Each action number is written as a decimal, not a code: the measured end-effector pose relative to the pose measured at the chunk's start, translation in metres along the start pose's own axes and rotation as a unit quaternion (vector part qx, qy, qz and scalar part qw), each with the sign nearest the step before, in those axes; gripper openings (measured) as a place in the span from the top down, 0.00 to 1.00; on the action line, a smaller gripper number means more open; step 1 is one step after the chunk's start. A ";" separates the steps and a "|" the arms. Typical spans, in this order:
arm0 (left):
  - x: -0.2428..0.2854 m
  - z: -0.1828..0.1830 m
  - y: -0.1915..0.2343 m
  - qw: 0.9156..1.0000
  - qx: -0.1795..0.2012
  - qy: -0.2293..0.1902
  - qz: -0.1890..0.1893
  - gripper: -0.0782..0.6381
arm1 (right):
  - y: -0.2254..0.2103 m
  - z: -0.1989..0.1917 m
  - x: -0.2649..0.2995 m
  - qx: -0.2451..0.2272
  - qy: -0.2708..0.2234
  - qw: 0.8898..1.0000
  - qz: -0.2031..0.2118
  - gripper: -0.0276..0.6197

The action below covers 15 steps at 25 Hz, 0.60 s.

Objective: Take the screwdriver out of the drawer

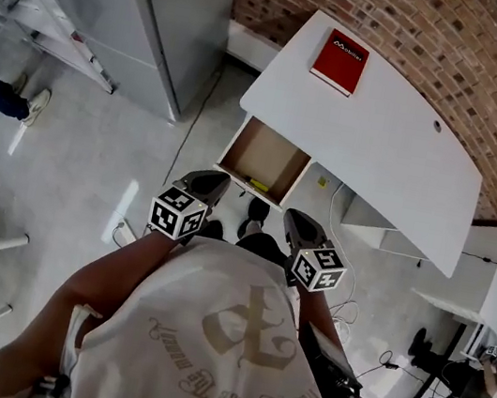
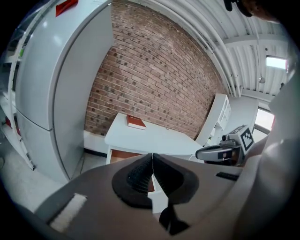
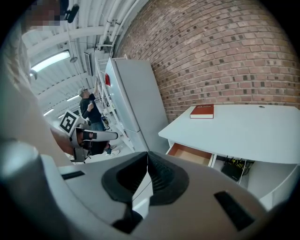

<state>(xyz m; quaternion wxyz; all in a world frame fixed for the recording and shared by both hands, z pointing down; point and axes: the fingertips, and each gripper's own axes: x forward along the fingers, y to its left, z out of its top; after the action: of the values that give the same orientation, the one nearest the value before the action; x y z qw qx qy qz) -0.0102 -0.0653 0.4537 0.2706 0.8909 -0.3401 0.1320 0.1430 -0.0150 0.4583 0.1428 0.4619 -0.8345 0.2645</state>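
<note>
Standing short of the white desk, person has both grippers raised. L gripper: jaws shut tip to tip, nothing btwn. Small yellow streak, prob. the screwdriver, lies at near edge of open drawer, long axis approx along drawer front, ahead and btwn both grippers, L seemingly a bit nearer. R gripper: jaws pressed together too, empty.

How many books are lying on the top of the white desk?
1. The red book lies flat on the white desk, near its back edge by the brick wall, at the end above the open drawer. No other book shows on the top.
</note>
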 end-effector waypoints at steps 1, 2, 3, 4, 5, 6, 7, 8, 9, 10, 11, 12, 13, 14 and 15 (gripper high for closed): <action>0.000 0.001 0.003 1.000 -0.002 0.000 0.005 0.88 | -0.002 0.001 0.005 -0.002 0.003 1.000 0.004 0.95; -0.001 0.001 0.006 1.000 -0.005 0.000 0.010 0.88 | -0.004 0.002 0.010 -0.005 0.007 1.000 0.009 0.95; -0.002 0.001 0.009 1.000 -0.008 0.000 0.016 0.88 | -0.005 0.002 0.015 -0.009 0.012 1.000 0.014 0.95; -0.002 0.001 0.011 1.000 -0.011 0.000 0.021 0.88 | -0.007 0.003 0.020 -0.012 0.018 1.000 0.019 0.95; -0.002 0.002 0.013 1.000 -0.013 0.000 0.025 0.88 | -0.008 0.003 0.024 -0.017 0.024 0.999 0.024 0.95; -0.002 0.003 0.015 0.999 -0.014 0.000 0.028 0.88 | -0.010 0.004 0.029 -0.021 0.029 0.999 0.029 0.95; -0.001 0.005 0.016 0.999 -0.015 -0.001 0.031 0.88 | -0.013 0.005 0.033 -0.024 0.035 0.999 0.033 0.95; 0.001 0.006 0.018 0.999 -0.017 -0.001 0.034 0.88 | -0.016 0.006 0.037 -0.026 0.040 0.998 0.037 0.95; 0.002 0.007 0.020 0.999 -0.020 0.000 0.037 0.88 | -0.018 0.007 0.042 -0.026 0.045 0.998 0.041 0.95; 0.003 0.007 0.022 0.999 -0.022 0.000 0.040 0.88 | -0.021 0.007 0.046 -0.026 0.050 0.997 0.043 0.95; 0.003 0.006 0.024 0.999 -0.026 0.001 0.043 0.88 | -0.024 0.008 0.051 -0.026 0.054 0.997 0.045 0.95; 0.002 0.005 0.027 0.999 -0.029 0.002 0.046 0.88 | -0.026 0.008 0.056 -0.027 0.060 0.997 0.047 0.95; 0.001 0.003 0.029 0.998 -0.032 0.003 0.050 0.88 | -0.028 0.007 0.061 -0.027 0.066 0.996 0.049 0.95; -0.001 0.000 0.031 0.998 -0.036 0.004 0.053 0.88 | -0.030 0.007 0.067 -0.029 0.073 0.996 0.051 0.95; -0.002 -0.003 0.035 0.998 -0.040 0.005 0.057 0.88 | -0.030 0.006 0.072 -0.031 0.079 0.995 0.054 0.95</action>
<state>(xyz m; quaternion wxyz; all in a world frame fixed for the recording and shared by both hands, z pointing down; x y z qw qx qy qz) -0.0355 -0.0842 0.4686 0.2994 0.8579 -0.3943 0.1379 0.1305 -0.0819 0.4972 0.2082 0.3893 -0.8521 0.2811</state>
